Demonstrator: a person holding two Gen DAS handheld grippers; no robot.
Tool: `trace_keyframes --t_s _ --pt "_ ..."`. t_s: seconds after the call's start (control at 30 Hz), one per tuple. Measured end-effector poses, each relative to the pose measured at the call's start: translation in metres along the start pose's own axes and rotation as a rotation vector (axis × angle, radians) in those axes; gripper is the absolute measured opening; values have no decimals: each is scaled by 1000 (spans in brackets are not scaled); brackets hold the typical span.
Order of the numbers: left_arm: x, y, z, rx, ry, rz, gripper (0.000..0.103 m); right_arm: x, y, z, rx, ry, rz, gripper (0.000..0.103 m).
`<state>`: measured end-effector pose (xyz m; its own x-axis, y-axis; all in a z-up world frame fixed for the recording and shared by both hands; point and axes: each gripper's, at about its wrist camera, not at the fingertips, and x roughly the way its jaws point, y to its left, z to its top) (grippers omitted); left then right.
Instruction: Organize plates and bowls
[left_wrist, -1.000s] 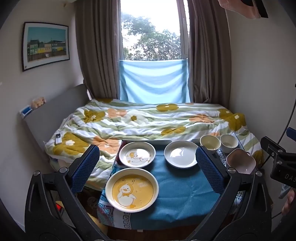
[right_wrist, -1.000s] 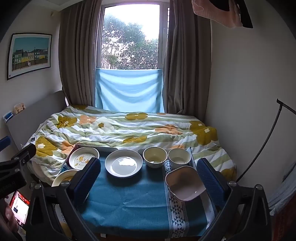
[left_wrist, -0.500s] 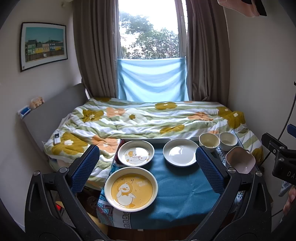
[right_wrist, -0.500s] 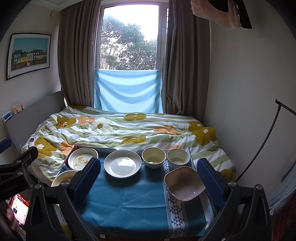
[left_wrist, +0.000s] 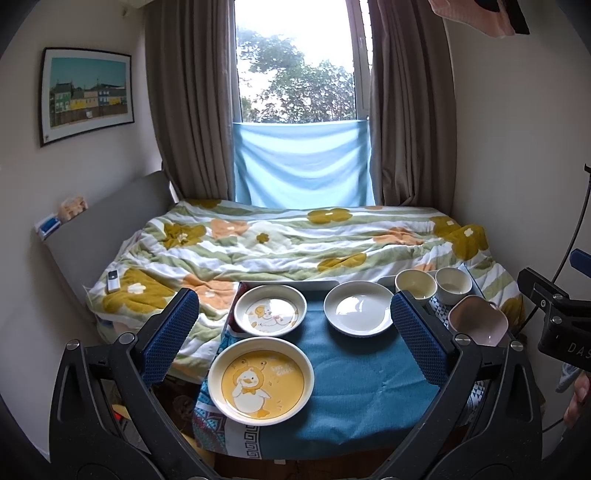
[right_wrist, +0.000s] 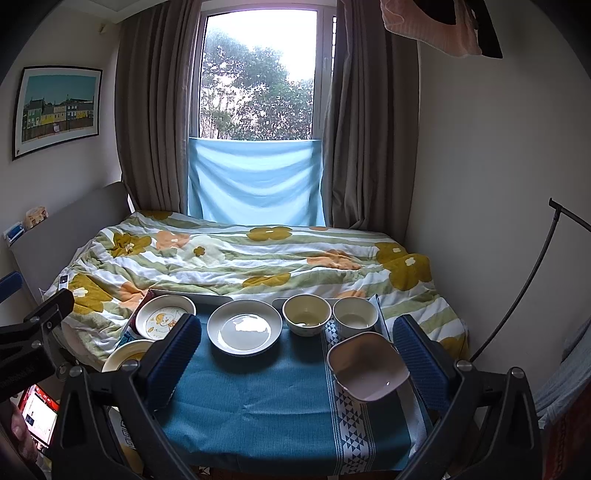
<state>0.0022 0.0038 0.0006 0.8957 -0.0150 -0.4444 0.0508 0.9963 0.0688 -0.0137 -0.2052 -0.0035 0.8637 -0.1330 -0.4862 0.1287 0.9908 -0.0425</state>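
On a small table with a blue cloth (left_wrist: 354, 391) lie a yellow duck plate (left_wrist: 260, 381) at the front left, a white duck plate (left_wrist: 270, 310) behind it, and a plain white plate (left_wrist: 359, 308). Two cream bowls (left_wrist: 415, 283) (left_wrist: 453, 284) and a pink square bowl (left_wrist: 478, 319) sit at the right. My left gripper (left_wrist: 295, 332) is open and empty above the plates. My right gripper (right_wrist: 295, 354) is open and empty; the pink bowl (right_wrist: 367, 365) lies just inside its right finger, with the white plate (right_wrist: 244, 326) and cream bowls (right_wrist: 306, 314) (right_wrist: 355, 316) beyond.
A bed with a flowered quilt (left_wrist: 295, 243) stands right behind the table, with a remote (left_wrist: 112, 275) on its left. The window, curtains and blue cloth (left_wrist: 301, 162) are at the back. A wall is close on the right, with a black stand (right_wrist: 524, 280).
Both views have risen and drawn back slightly; the dishes sit a little lower in frame. Nothing on the table has moved.
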Motion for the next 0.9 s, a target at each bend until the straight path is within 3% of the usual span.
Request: trace_keyframes --t_s 0.9 --pt "2 0 3 -1 5 9 103 5 -6 2 0 -7 -6 103"
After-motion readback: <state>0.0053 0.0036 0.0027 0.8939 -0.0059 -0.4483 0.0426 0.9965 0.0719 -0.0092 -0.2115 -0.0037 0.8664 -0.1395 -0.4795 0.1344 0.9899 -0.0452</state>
